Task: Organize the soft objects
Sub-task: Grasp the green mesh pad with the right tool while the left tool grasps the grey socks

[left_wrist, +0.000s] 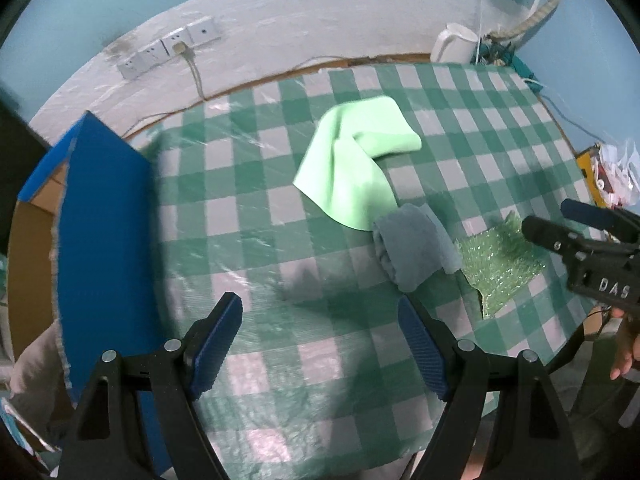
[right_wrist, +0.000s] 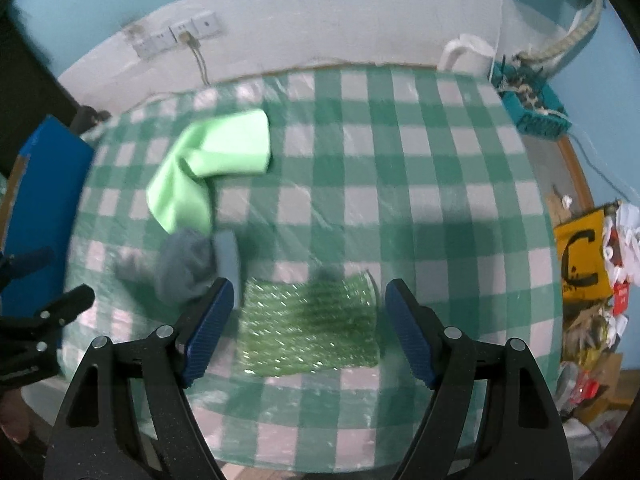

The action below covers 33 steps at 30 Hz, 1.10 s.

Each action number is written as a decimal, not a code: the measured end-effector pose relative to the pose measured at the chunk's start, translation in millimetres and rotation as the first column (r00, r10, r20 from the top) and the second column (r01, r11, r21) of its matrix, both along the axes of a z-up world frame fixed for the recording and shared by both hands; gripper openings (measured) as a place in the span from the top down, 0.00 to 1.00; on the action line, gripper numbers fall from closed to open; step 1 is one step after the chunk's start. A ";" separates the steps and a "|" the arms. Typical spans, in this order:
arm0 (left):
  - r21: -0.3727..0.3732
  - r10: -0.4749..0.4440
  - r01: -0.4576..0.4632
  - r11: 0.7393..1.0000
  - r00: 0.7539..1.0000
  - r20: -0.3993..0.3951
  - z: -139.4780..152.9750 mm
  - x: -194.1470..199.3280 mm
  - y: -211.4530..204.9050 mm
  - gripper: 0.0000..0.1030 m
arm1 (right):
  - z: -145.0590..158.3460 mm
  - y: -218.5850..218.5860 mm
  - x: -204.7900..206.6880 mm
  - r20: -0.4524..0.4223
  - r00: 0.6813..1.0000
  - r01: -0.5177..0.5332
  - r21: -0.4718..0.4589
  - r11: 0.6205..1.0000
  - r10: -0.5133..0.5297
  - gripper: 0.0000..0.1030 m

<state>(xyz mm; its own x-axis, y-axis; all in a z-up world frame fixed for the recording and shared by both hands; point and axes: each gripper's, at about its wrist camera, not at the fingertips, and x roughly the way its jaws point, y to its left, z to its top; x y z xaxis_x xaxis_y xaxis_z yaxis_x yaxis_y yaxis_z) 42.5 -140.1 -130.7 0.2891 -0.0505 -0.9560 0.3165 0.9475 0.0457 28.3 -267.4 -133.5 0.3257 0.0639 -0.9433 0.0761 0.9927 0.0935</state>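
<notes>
Your left hand-held gripper [left_wrist: 320,344] is hovering wide open and empty over the green-checked worktop [left_wrist: 256,216]; your right hand-held gripper [right_wrist: 308,328] is gaping empty above the green bubble-wrap sheet [right_wrist: 308,328]; the rolled grey towel [left_wrist: 412,248] is touching the pale green foam sheet [left_wrist: 352,160].

Open-jawed right gripper [right_wrist: 308,332] hovers above a green bubble-wrap sheet [right_wrist: 310,326] beside a rolled grey towel [right_wrist: 186,270] and light-green cloth [right_wrist: 212,160]

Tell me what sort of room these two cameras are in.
Probably a lived-in home room, perhaps a kitchen or dining corner: a table under a green checked plastic-covered tablecloth, a row of wall sockets with a cord plugged in, and a white electric kettle at the table's far edge.
</notes>
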 end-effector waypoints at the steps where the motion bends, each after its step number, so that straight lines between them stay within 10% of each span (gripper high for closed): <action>1: 0.000 0.001 -0.001 1.000 1.000 -0.008 -3.6 1.2 -1.4 0.21 | -5.8 -2.1 -0.7 -0.013 1.000 0.002 0.000 1.000 -0.002 0.24; 21: -0.055 0.040 -0.045 0.997 0.995 -0.090 -39.0 18.2 -20.0 0.20 | -66.1 14.8 -12.7 -0.097 0.988 -0.123 -0.064 0.990 0.117 0.25; 28: -0.080 0.032 -0.039 0.996 0.996 -0.088 -38.6 27.4 -33.6 0.16 | -61.1 8.4 -9.8 -0.074 0.990 -0.120 -0.018 0.993 0.119 0.78; 33: -0.088 0.039 -0.048 0.995 0.994 -0.102 -45.0 36.7 -42.5 0.16 | -59.5 1.1 -6.7 -0.064 0.993 -0.100 0.019 0.995 0.101 0.84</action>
<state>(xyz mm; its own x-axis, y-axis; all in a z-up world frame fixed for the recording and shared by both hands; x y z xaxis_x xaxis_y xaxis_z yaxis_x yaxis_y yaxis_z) 79.2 -182.6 -175.7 0.1960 -0.1271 -0.9723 0.2739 0.9592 -0.0702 21.6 -266.4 -193.0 0.2553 0.1085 -0.9608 -0.0178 0.9940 0.1075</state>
